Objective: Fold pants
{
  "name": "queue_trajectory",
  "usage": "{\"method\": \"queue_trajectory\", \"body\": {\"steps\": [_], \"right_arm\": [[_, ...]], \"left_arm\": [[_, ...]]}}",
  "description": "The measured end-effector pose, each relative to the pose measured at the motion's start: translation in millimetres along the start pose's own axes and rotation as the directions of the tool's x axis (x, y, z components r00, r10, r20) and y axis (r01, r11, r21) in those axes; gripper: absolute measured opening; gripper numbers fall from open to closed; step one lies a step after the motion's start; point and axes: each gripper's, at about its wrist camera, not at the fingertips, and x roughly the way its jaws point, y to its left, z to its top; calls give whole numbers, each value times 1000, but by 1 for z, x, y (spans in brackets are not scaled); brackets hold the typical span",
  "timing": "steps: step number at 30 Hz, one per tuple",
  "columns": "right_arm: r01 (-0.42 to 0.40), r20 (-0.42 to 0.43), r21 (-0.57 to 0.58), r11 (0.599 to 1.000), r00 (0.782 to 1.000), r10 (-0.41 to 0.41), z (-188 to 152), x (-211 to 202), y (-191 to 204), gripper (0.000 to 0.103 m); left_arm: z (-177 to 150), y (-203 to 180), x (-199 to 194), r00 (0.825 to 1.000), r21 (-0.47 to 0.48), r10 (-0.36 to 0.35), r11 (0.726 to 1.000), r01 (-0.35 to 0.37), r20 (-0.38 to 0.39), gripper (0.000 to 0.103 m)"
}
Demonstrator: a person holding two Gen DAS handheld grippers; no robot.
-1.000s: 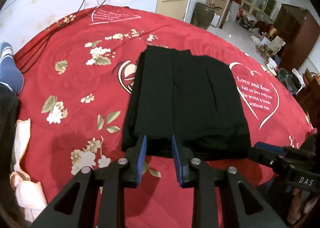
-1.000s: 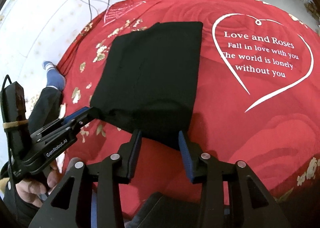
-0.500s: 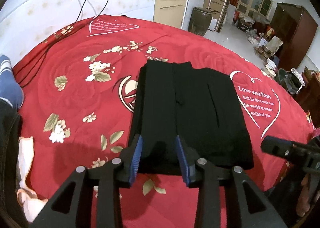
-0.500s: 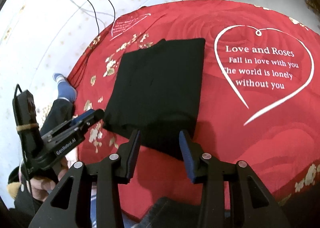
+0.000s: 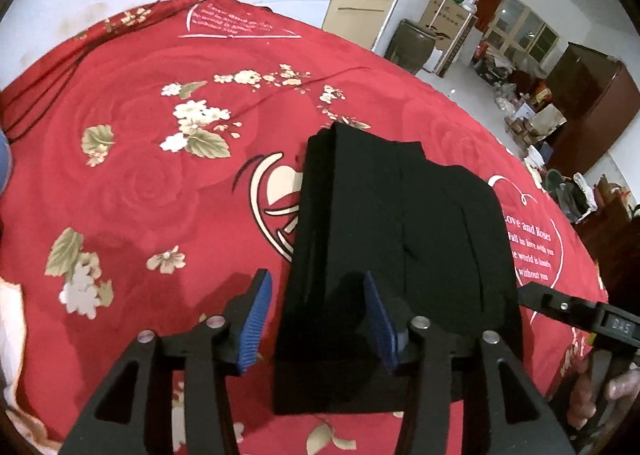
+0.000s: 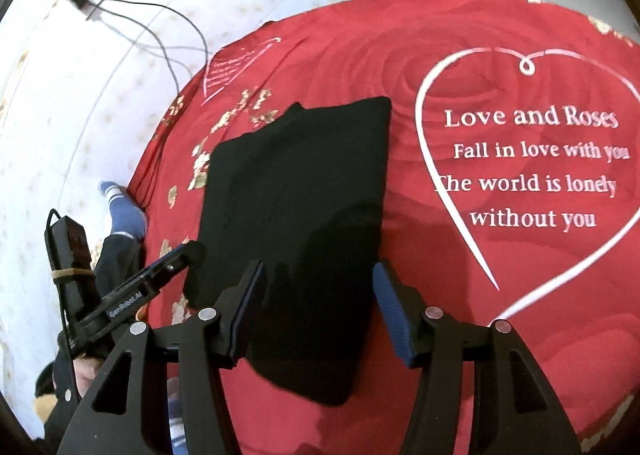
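Black pants (image 5: 396,239) lie folded into a flat rectangle on the red bedspread (image 5: 152,183). My left gripper (image 5: 318,319) hovers over their near left corner, its jaws opening wide, blue pads clear of the cloth. In the right wrist view the same pants (image 6: 304,207) stretch away from my right gripper (image 6: 320,307), whose jaws are also opening, above the near right edge with nothing pinched. Each gripper shows in the other's view: the right one (image 5: 576,315) beside the pants' right edge, the left one (image 6: 160,275) at their left corner.
The red bedspread bears a white heart with text (image 6: 532,167) right of the pants and flower prints (image 5: 196,131) to the left. Cables (image 6: 168,39) run along the white wall. A person's blue sock (image 6: 122,211) shows at the bed's left edge. Furniture and clutter (image 5: 532,67) stand beyond.
Both grippers have opened wider and moved forward over the near end of the pants. The pants lie as before.
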Motion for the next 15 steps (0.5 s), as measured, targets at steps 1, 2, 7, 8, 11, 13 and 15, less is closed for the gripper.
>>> {"method": "queue_trajectory", "body": {"steps": [1,2,7,8,11,13,15], "right_arm": [[-2,-2,7,1000,1000,2,0,1,-3,56],[-6,-7,18,1000,1000,6,1,5,-5,56],[-13,-30,14,1000,999,14,4,18,-6,56],[-16,-23,8,1000,1000,16,5,19,-6,56],[-28,-6,9,1000,1000,28,9,21,-7,56],[-37,1,17,999,999,37,9,21,-9,56],[-38,-1,16,999,999,38,8,22,-8,56]], "left_arm": [[0,2,4,1000,-6,-13,1000,13,-12,54],[0,5,7,1000,-18,-23,1000,23,-20,56],[5,15,15,998,-61,-57,997,56,-7,64],[6,13,16,998,-52,-56,997,55,-2,65],[7,9,19,997,-34,-71,997,71,4,65],[6,4,20,996,-25,-86,996,86,-4,65],[4,-3,20,994,-7,-102,995,102,-27,65]]}}
